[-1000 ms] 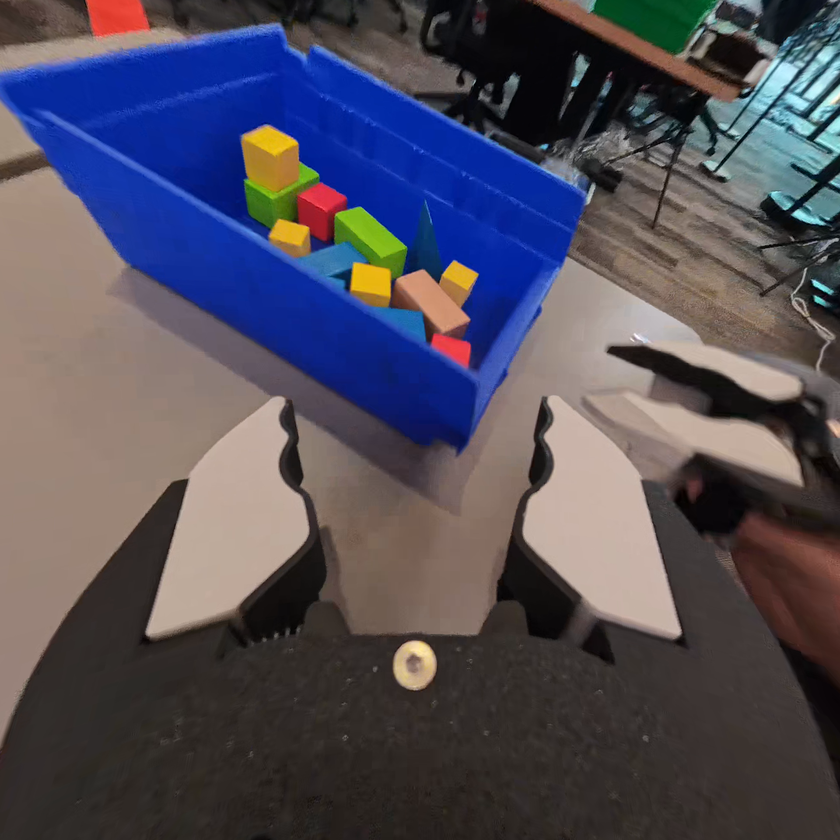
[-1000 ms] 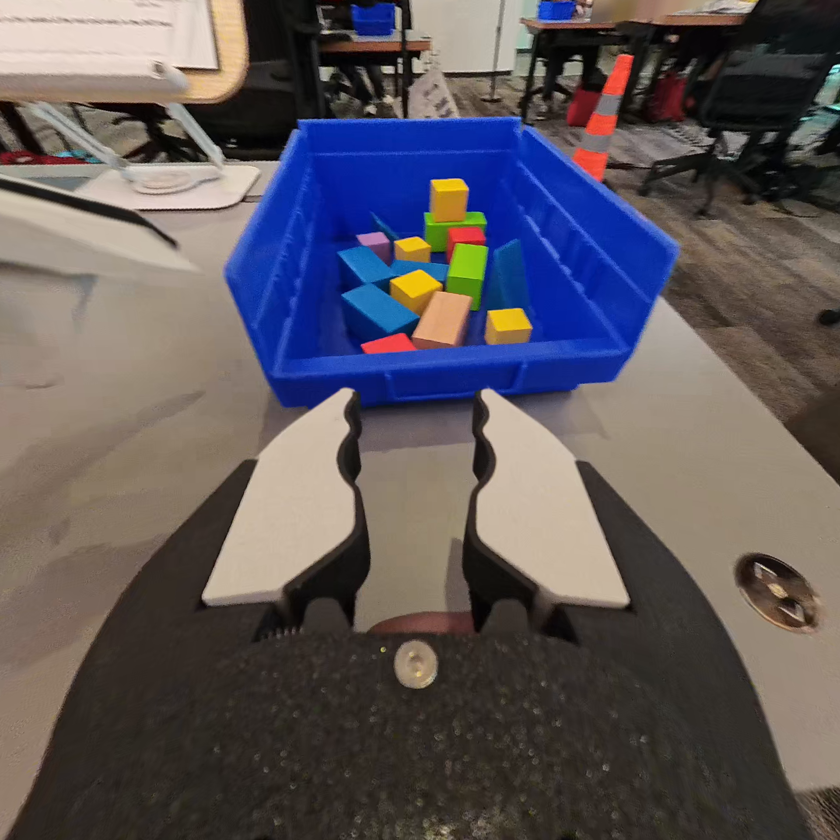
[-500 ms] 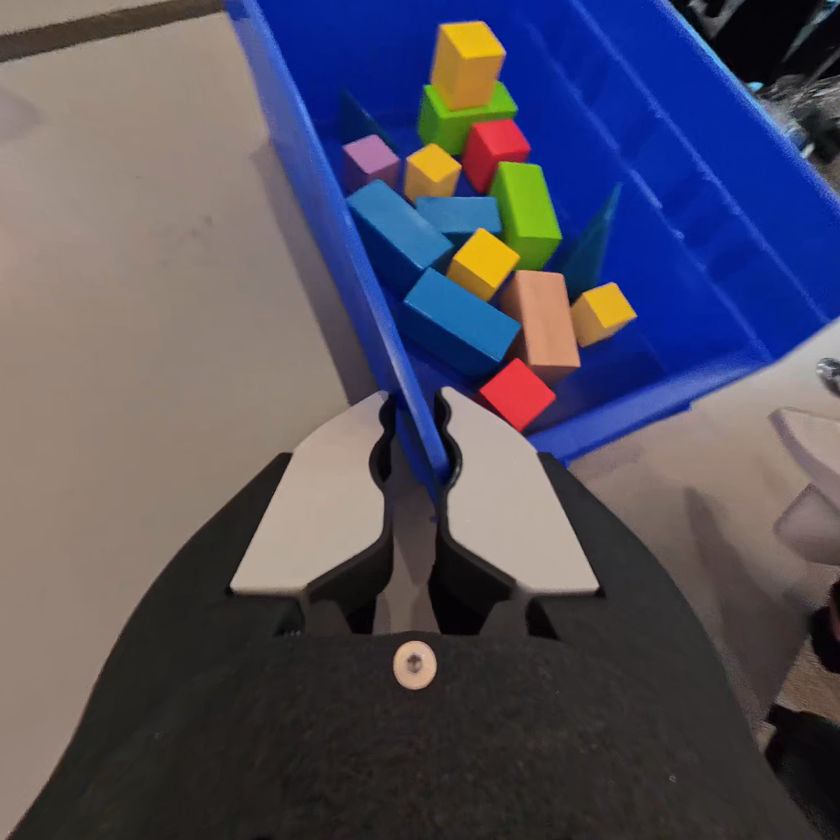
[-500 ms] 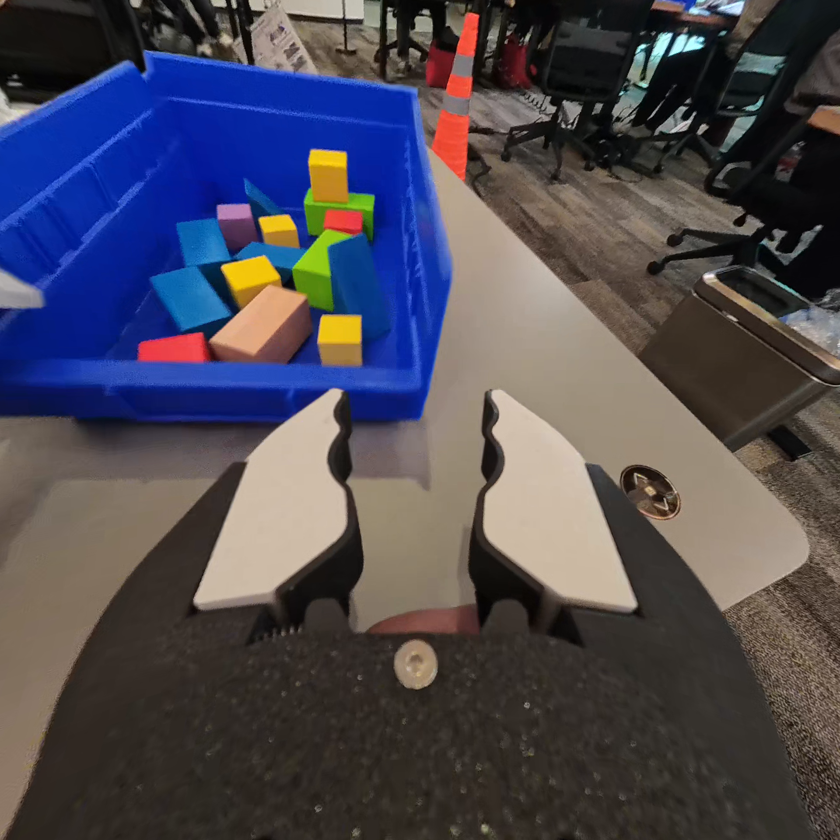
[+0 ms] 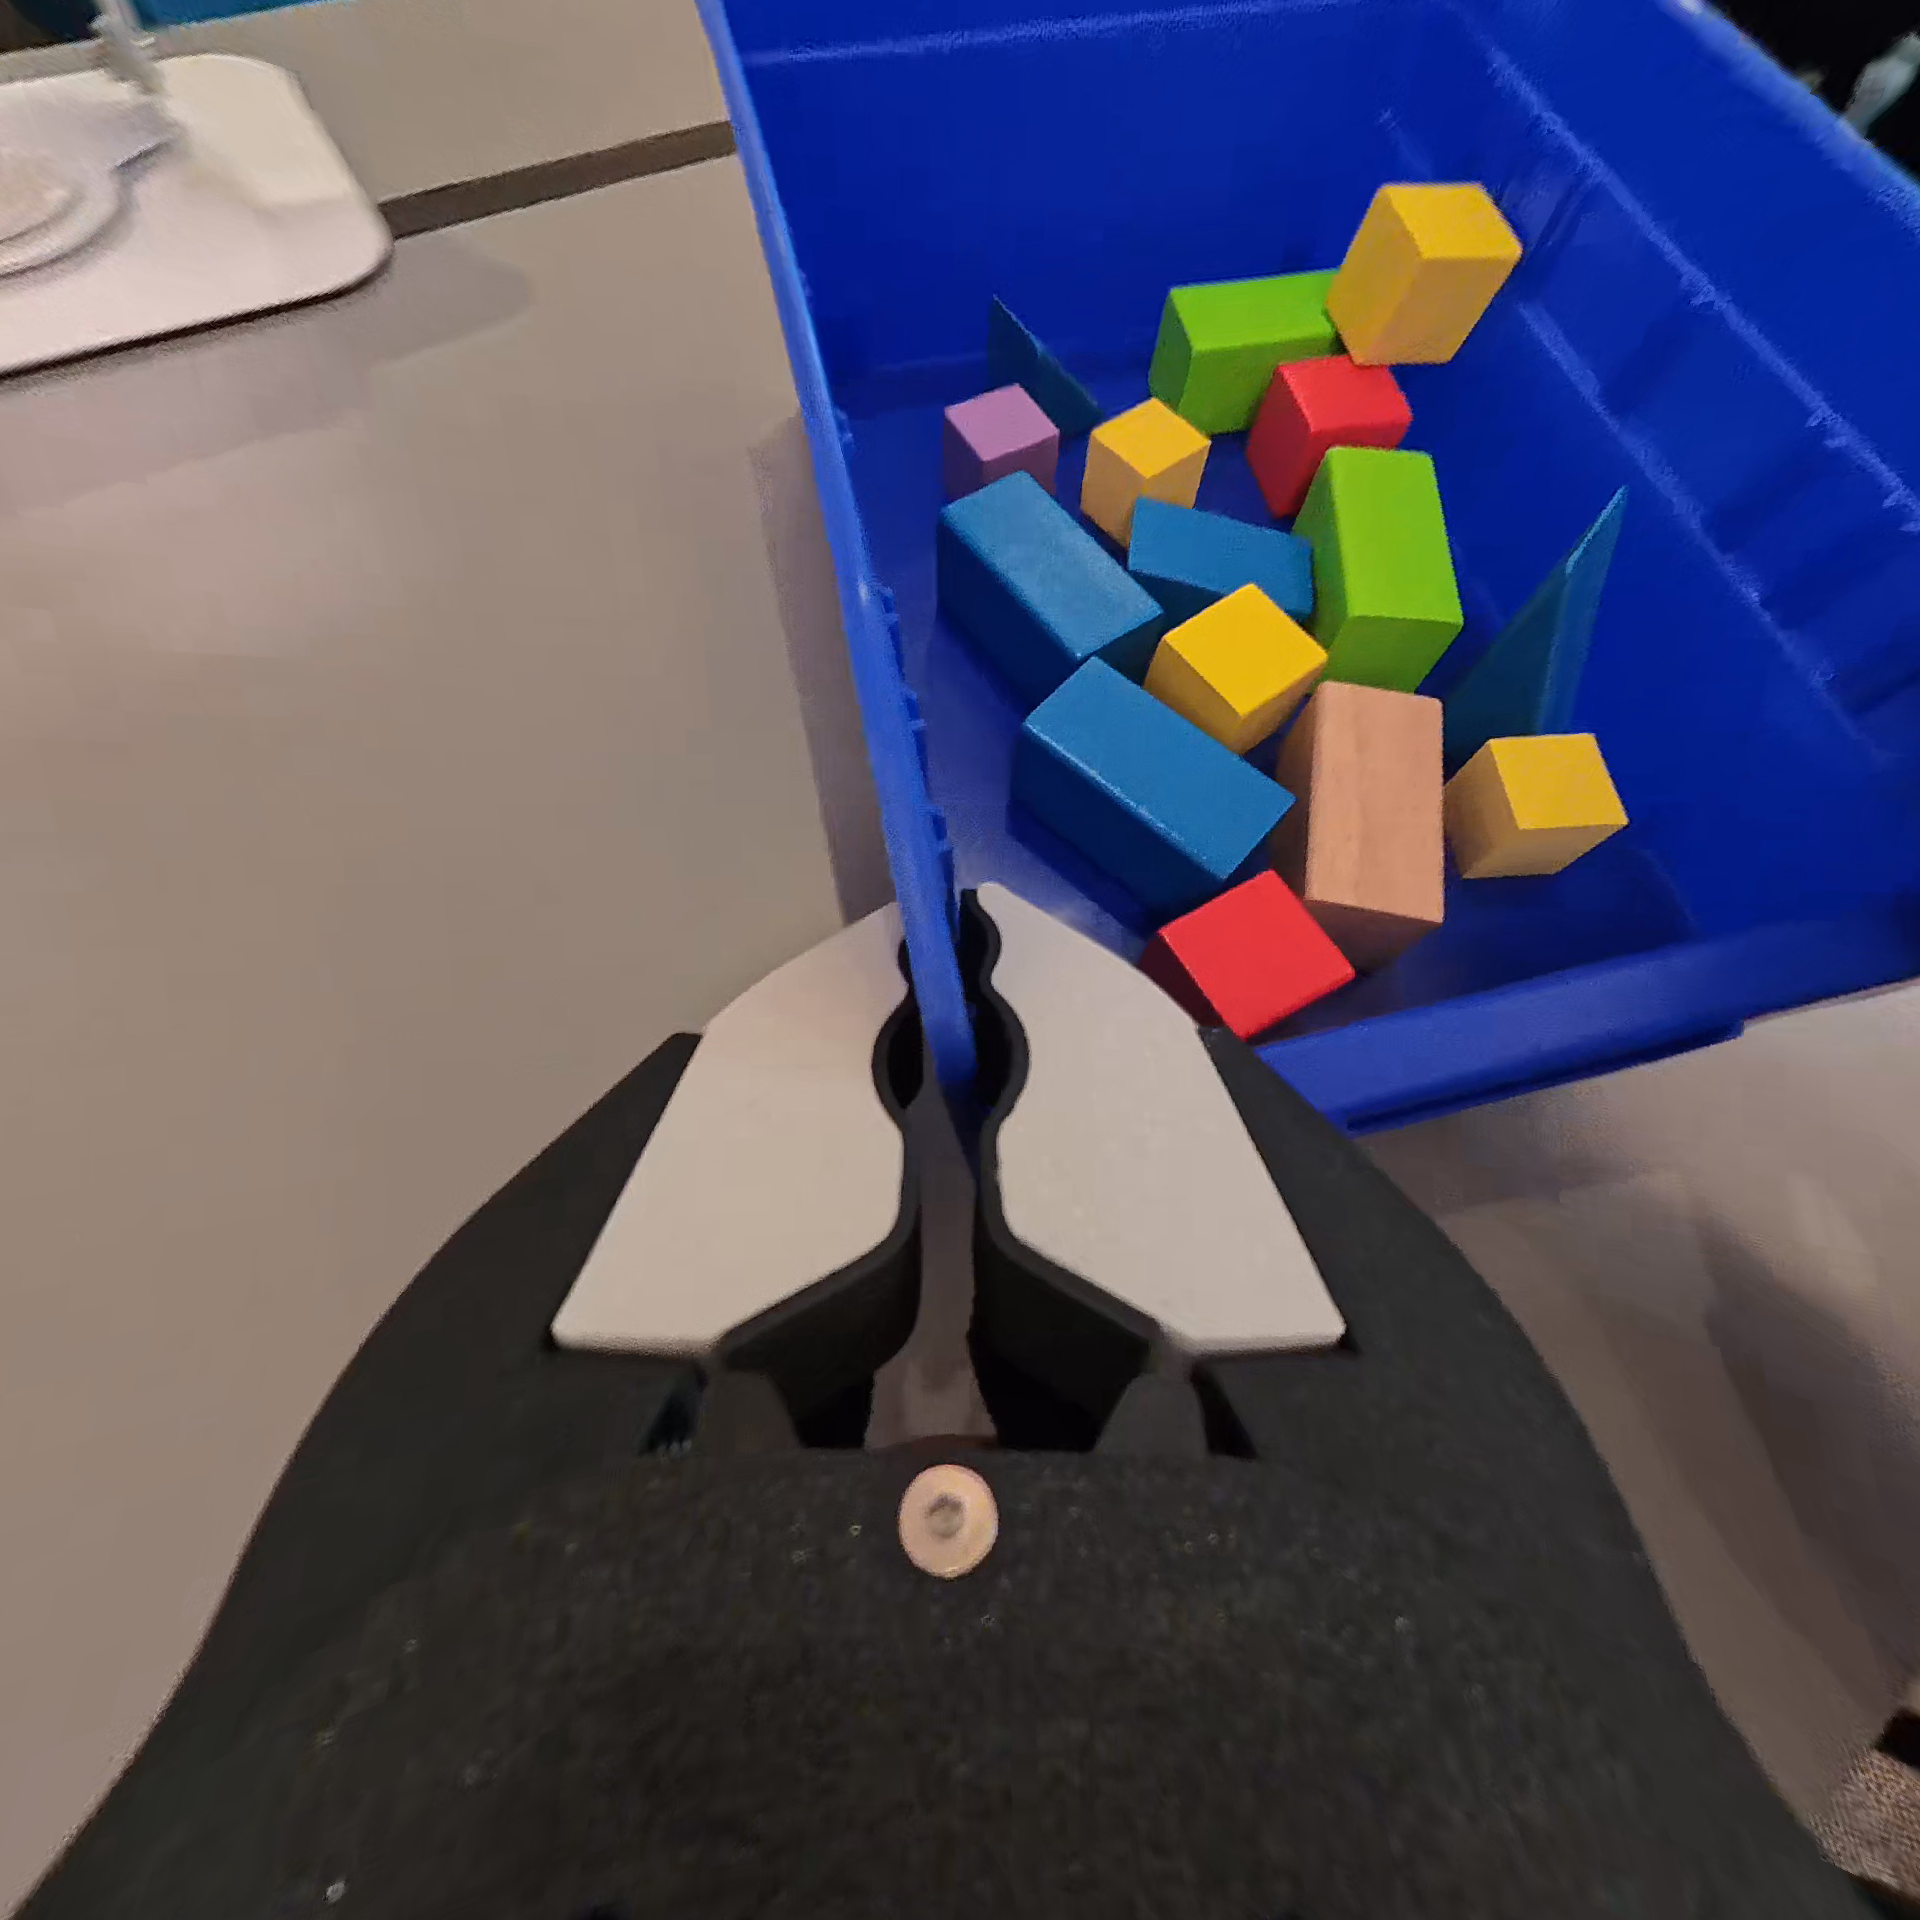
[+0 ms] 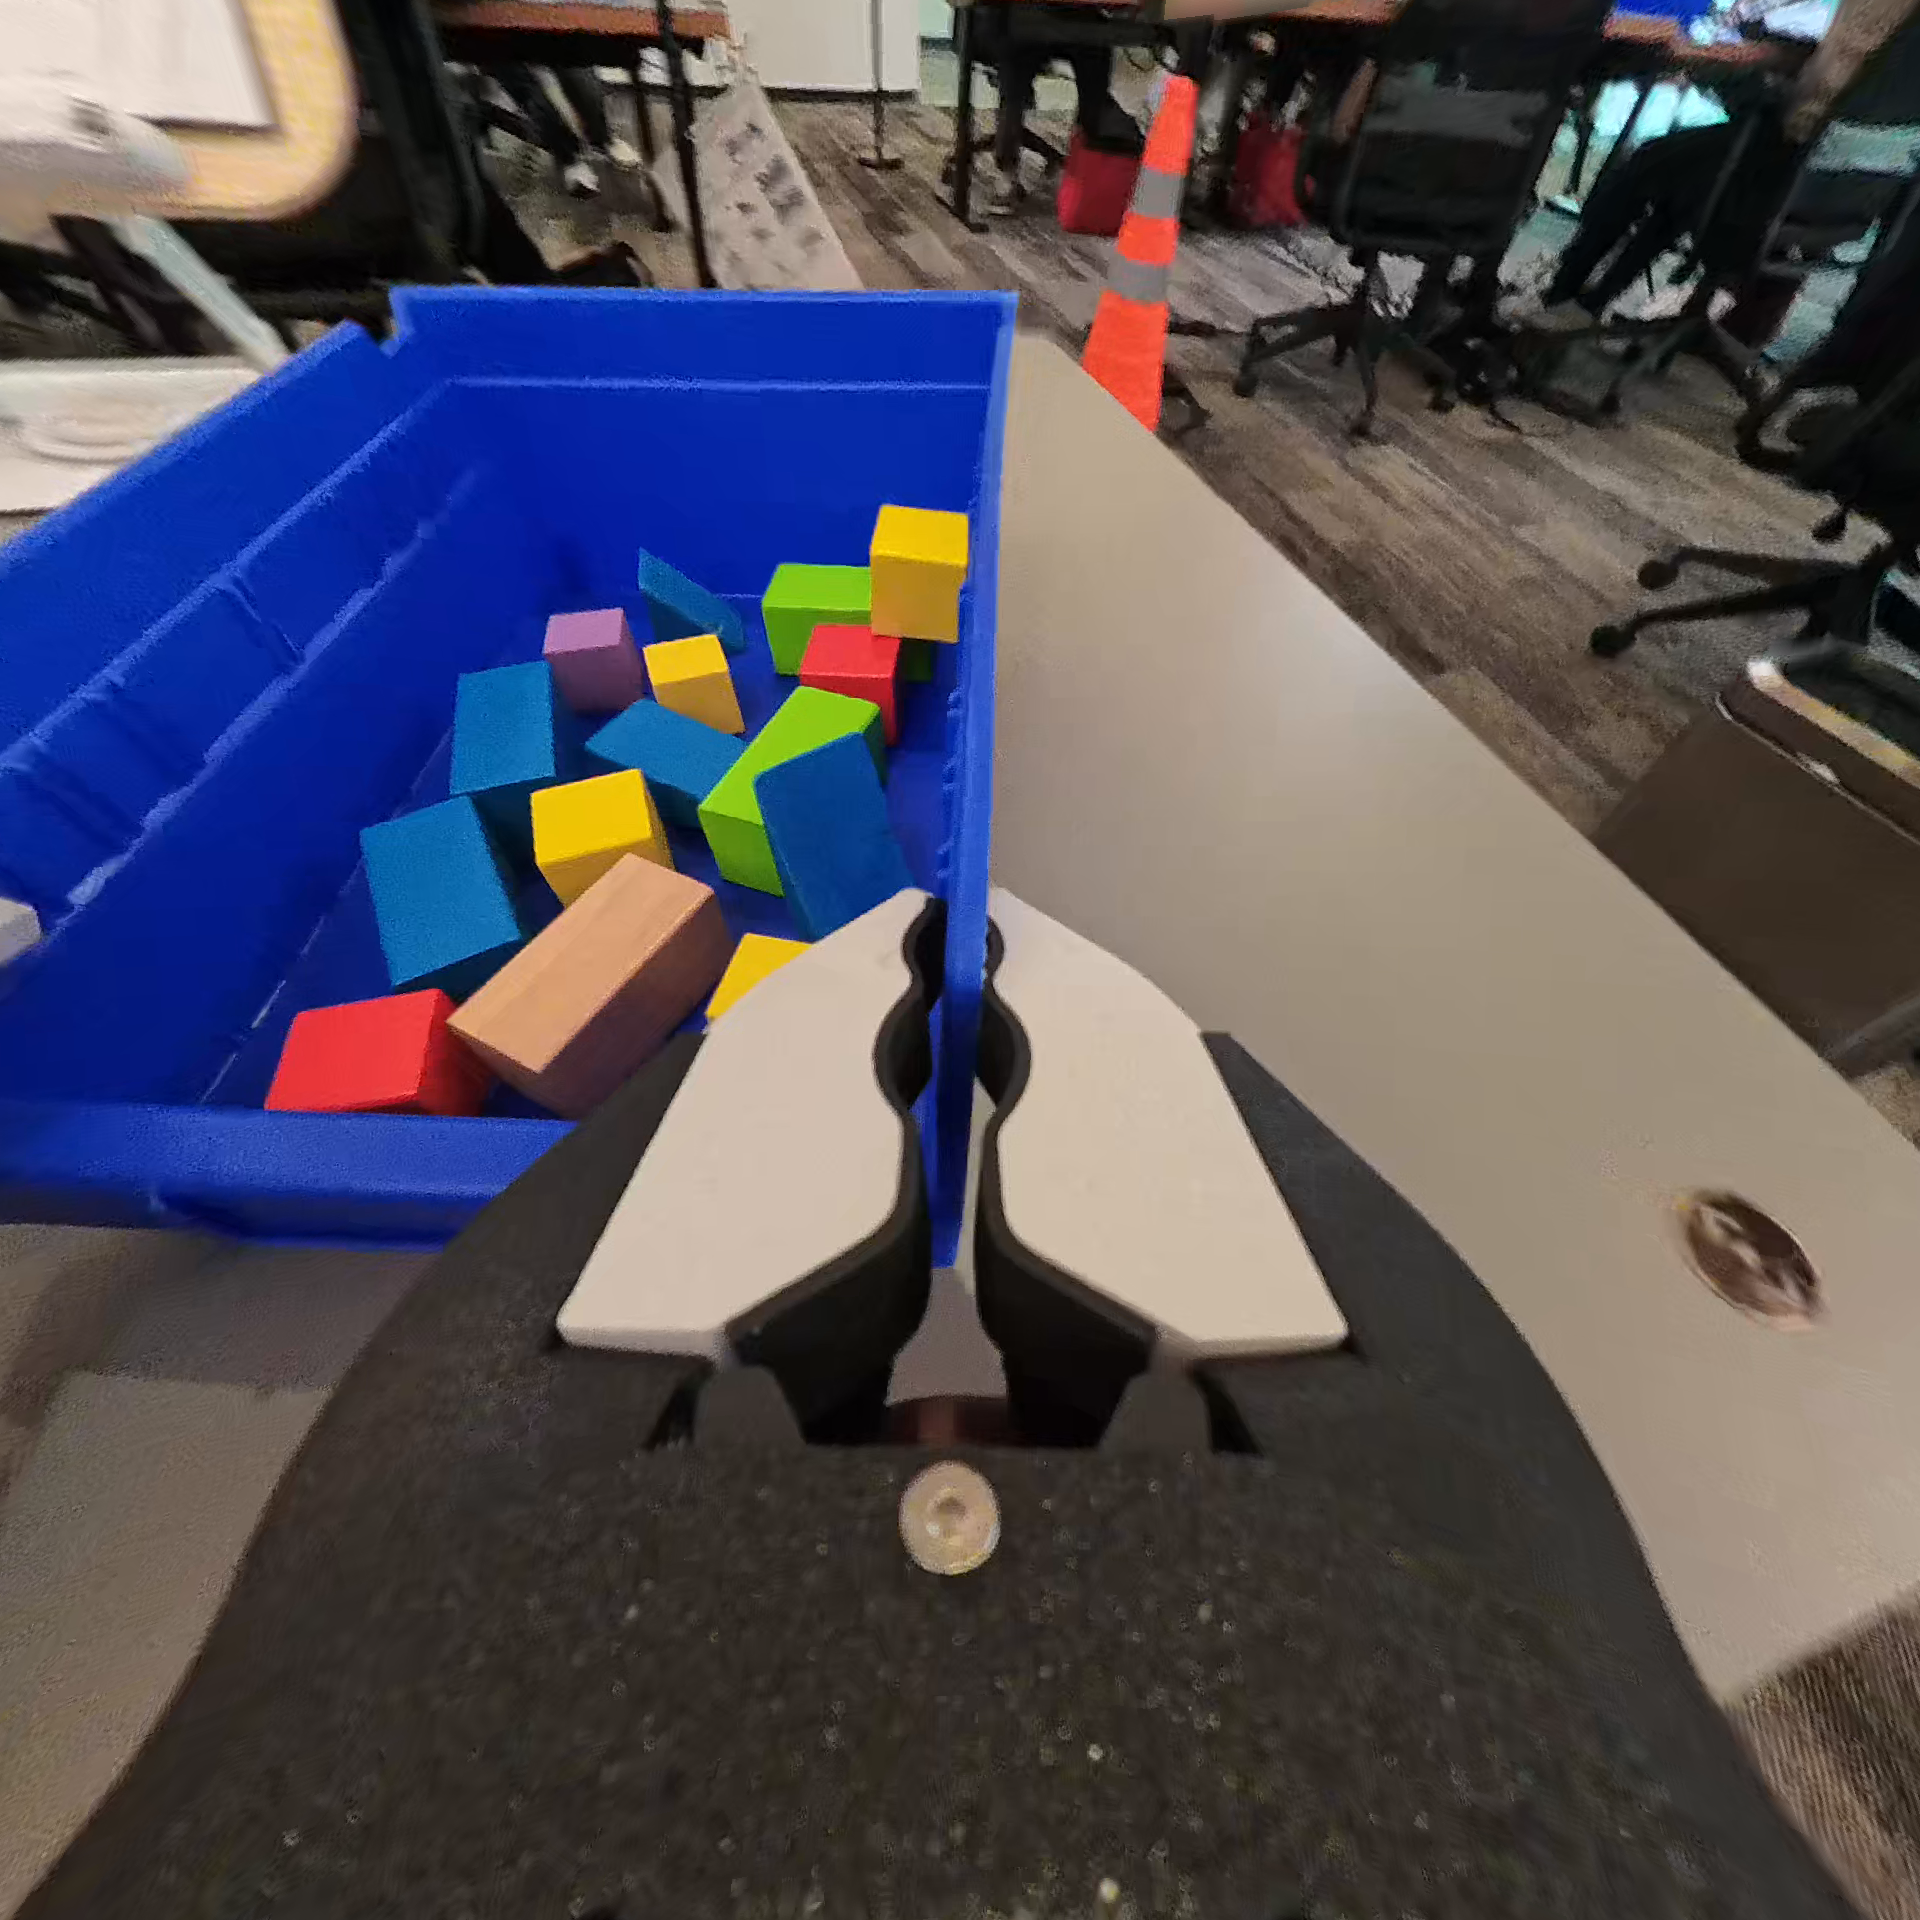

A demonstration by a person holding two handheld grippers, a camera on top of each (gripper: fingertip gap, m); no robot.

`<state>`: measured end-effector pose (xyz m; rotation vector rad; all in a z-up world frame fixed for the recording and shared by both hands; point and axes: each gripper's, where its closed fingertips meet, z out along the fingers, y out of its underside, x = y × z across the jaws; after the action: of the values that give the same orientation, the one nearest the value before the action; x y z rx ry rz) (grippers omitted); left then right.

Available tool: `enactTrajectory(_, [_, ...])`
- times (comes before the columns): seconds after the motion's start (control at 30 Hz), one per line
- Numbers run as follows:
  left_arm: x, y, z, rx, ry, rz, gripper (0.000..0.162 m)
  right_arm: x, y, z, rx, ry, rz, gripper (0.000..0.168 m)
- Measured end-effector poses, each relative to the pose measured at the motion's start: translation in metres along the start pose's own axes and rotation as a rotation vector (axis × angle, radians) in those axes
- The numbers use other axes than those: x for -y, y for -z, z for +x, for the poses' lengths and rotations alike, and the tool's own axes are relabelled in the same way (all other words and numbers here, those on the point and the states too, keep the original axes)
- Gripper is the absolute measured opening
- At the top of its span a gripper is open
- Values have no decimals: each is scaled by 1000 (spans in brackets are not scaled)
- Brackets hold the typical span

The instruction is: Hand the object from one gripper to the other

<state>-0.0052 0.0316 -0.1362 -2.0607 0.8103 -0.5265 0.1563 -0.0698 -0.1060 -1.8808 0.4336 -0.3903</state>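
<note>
Gripping the blue bin [image 5: 1299, 135] on both sides, I have my left tongs [image 5: 940, 997] pressed onto its left side wall and my right tongs [image 6: 961, 997] pressed onto its right side wall, each pair pinching the thin plastic near the bin's front corner. The bin sits on the grey table [image 5: 364, 675], straight ahead of both tongs. Its long axis runs away from me, so the two walls I hold lie parallel, one to each hand. Neither hand is nearer; both bite at about the same depth along the wall. As I judge it, the handover turns on this: one pair has to let go while the other carries the whole bin by a single wall, and the loose blocks will slide toward whichever corner dips.

My left view shows the coloured blocks from above the left wall, with the red block [image 5: 1247, 951] closest to my tongs and the tan block [image 5: 1366, 816] just behind it; the other tongs are out of sight there. My right view shows the table's far edge, an orange cone [image 6: 1143, 281] on the floor beyond, and a round metal fitting [image 6: 1751, 1257] set in the tabletop.
</note>
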Motion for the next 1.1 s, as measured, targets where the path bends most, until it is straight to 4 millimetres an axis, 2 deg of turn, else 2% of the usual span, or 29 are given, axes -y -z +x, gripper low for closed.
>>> enactTrajectory(0.07, [-2,15,-34,34,44,14,3,13,-2,-35,45,46,33,3])
enactTrajectory(0.23, [-9,60,-123,182,130,29,3,44,-13,-135,207,151,70,3])
enactTrajectory(0.33, [-20,82,-170,267,177,35,3,46,-21,-189,308,166,75,3])
enactTrajectory(0.43, [-30,94,-199,324,204,19,3,39,-29,-223,376,152,37,3])
enactTrajectory(0.53, [-42,97,-214,362,215,-3,3,26,-37,-241,417,150,-3,3])
enactTrajectory(0.67, [-48,100,-219,397,209,12,4,15,-40,-250,450,109,1,4])
enactTrajectory(0.77, [-47,101,-215,342,226,11,8,13,-41,-249,488,77,3,4])
enactTrajectory(0.83, [-38,109,-204,221,298,47,23,12,-38,-247,529,83,9,7])
enactTrajectory(0.9, [-16,131,-193,120,340,115,45,13,-31,-240,560,83,47,17])
enactTrajectory(0.97, [1,160,-195,90,321,149,56,16,-23,-232,592,99,96,25])
enactTrajectory(1.03, [9,196,-215,155,267,165,62,24,-13,-230,639,98,132,26])
enactTrajectory(1.1, [3,232,-255,295,192,163,65,34,-1,-231,681,110,193,27])
